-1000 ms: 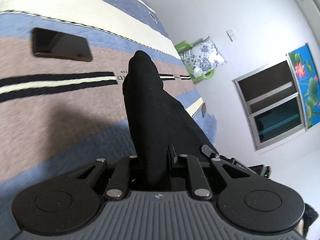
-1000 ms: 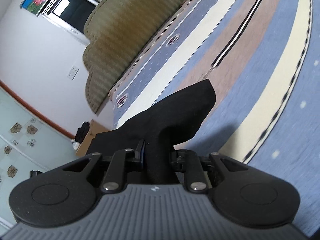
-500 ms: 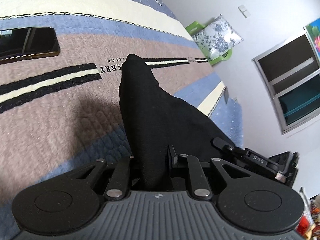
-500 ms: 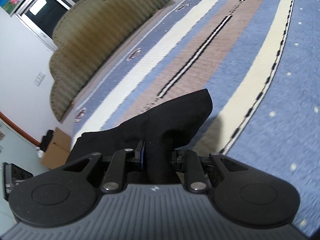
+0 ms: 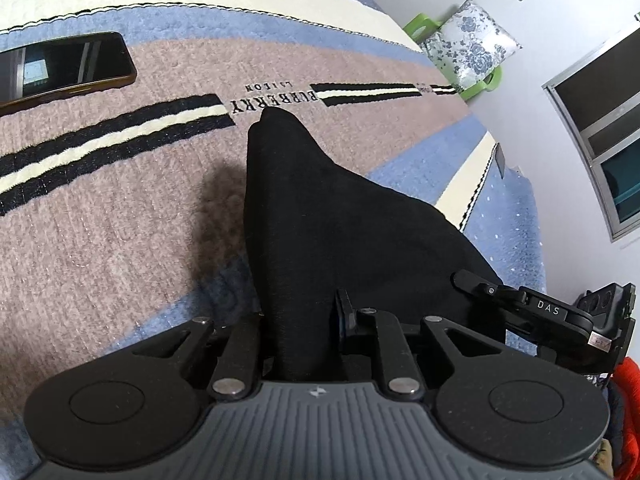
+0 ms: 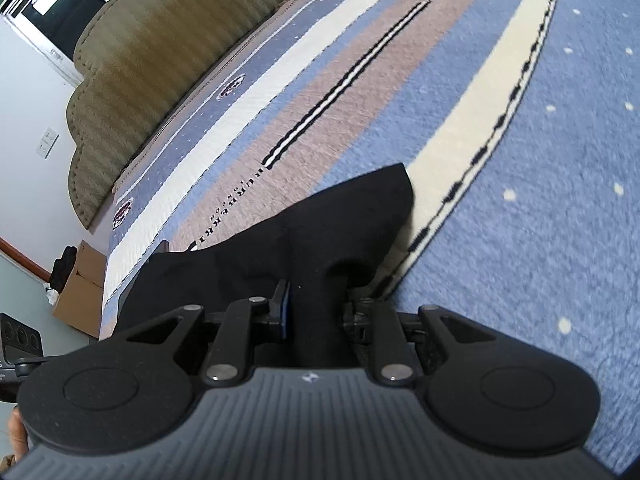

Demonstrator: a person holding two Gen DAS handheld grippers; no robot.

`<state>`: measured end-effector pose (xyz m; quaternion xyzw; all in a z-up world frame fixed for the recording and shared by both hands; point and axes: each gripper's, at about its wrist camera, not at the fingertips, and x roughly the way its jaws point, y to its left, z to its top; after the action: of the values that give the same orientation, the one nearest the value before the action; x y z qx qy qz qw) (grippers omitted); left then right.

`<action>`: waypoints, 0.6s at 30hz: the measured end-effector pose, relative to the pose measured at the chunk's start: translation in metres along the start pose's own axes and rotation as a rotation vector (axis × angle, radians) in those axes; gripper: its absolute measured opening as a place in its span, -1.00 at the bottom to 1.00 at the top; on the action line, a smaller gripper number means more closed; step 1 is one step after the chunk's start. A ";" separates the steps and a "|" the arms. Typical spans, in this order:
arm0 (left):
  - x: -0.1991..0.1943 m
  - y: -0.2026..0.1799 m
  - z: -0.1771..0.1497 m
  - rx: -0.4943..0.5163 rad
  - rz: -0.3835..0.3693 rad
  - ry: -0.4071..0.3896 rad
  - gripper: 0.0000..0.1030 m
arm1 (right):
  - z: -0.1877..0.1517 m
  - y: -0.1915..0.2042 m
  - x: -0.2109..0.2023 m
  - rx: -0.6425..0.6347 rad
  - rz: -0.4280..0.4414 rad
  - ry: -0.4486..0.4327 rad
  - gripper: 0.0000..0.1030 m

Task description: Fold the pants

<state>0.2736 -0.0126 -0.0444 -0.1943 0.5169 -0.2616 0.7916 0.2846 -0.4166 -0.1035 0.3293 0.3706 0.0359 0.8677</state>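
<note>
Basically, left claw (image 5: 298, 316) and right claw (image 6: 316, 306) each pinch black pants (image 5: 332, 216) over bed (image 5: 100, 216); fabric soft, light, floppy; hold corners.

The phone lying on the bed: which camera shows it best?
The left wrist view. There the phone lies in plain sight on the striped blanket, upper left, its dark screen facing up, though the frame edge cuts its far end. The right wrist view does not clearly show it; it looks across other stripes toward the headboard.
</note>
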 end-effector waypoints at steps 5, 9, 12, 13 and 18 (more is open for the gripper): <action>0.002 0.001 -0.002 0.016 0.054 0.004 -0.59 | -0.004 0.004 0.006 -0.015 -0.080 0.024 -0.48; -0.005 -0.002 -0.004 0.062 0.085 -0.009 -0.56 | -0.004 0.010 0.004 -0.046 -0.131 0.027 -0.40; -0.013 -0.007 -0.005 0.111 0.131 -0.028 -0.56 | -0.002 0.015 -0.006 -0.092 -0.176 0.004 -0.34; -0.015 -0.009 -0.005 0.131 0.151 -0.039 -0.56 | -0.001 0.019 -0.012 -0.122 -0.200 -0.016 -0.34; -0.024 -0.015 -0.007 0.186 0.223 -0.072 -0.56 | 0.012 0.044 -0.038 -0.240 -0.287 -0.190 -0.36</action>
<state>0.2564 -0.0097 -0.0213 -0.0710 0.4802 -0.2118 0.8482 0.2735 -0.4001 -0.0475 0.1694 0.3235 -0.0756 0.9279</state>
